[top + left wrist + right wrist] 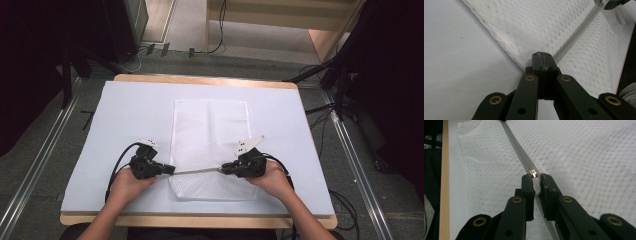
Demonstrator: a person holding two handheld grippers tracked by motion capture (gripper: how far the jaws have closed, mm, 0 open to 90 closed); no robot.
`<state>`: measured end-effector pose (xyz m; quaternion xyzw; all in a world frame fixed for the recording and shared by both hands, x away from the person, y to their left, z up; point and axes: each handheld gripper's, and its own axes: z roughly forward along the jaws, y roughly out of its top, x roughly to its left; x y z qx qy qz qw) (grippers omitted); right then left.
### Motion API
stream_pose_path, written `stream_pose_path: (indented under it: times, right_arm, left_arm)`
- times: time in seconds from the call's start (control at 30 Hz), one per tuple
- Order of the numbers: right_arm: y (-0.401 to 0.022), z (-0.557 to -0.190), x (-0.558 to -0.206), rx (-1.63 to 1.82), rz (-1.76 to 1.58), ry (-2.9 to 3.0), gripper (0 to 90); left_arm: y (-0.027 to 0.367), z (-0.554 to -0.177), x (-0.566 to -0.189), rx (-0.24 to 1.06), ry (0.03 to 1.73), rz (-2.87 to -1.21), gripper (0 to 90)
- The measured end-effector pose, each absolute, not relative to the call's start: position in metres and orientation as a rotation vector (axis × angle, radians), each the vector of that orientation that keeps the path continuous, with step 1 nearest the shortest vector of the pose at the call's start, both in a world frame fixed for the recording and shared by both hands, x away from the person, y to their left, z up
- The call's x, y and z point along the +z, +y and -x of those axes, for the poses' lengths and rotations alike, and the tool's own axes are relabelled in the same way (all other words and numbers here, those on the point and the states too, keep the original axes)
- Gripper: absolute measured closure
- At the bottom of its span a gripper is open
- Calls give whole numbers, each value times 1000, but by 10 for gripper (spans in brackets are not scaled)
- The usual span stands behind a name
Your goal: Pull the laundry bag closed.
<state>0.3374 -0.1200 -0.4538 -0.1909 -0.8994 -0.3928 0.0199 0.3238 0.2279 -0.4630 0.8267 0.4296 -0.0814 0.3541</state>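
Grey carpet floor (45,150), wooden shelf (280,20)

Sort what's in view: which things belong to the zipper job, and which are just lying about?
In the job:
mesh bag
zipper
zipper pull, pinched by the right gripper
left gripper, shut on the bag's edge

Lying about:
white table cover
floor cables

High view: even overhead light, table cover (125,125) bright, slightly washed; room corners go near black. Soft, low-resolution, shadows under the hands faint. Left gripper view: near black links blurred, mesh bag (544,27) sharper, dim right edge. Right gripper view: mesh softens far off, small glint on zipper pull (534,173).
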Motion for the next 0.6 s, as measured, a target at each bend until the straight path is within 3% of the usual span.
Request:
stream_pose_path:
  times: [0.6]
  right_arm:
    - [-135, -337, -455, -1207, 598, -2804, 840]
  left_arm:
    - [227, -323, -463, -206, 1112, -2141, 900]
